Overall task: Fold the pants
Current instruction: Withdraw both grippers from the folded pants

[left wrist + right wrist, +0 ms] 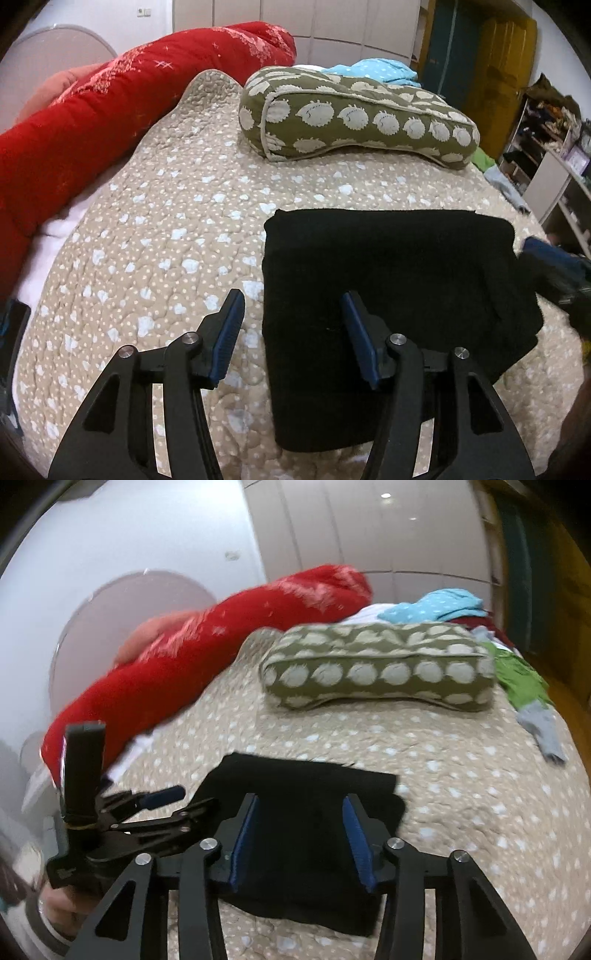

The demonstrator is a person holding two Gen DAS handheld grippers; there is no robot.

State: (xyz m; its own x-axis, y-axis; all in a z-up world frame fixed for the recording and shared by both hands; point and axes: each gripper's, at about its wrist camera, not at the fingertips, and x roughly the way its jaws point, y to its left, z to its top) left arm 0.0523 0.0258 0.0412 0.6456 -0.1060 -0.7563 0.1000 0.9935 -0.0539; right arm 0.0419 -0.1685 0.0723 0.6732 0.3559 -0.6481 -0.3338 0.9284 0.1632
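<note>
Left wrist view pretty much tells the story: the pants (388, 314) are a compact black rectangle lying flat on the quilted bed (166, 240), closer to the near edge than to the hedgehog pillow (354, 118) at the far side. Looks like most of the folding is done, maybe all of it.

The bit that matters is how they sit relative to each tool. The left gripper (291, 306) is spread wide and straddles the bundle's left edge: one finger hangs over bare quilt, the other over black cloth. Not pinching anything. The right gripper (301, 806) is also spread, empty, and sits square over the middle of the pants, which run out ahead of it between its fingers.

From the right wrist view the bundle looks wider across than deep, so its long axis seems to run side to side across the bed, though fisheye warp makes that shaky. Each tool is near one end of it. If another fold is coming, I'd guess it goes end over end, and the left one is already lined up on an edge. The red bolster (92, 122) is well apart, no trouble there.
</note>
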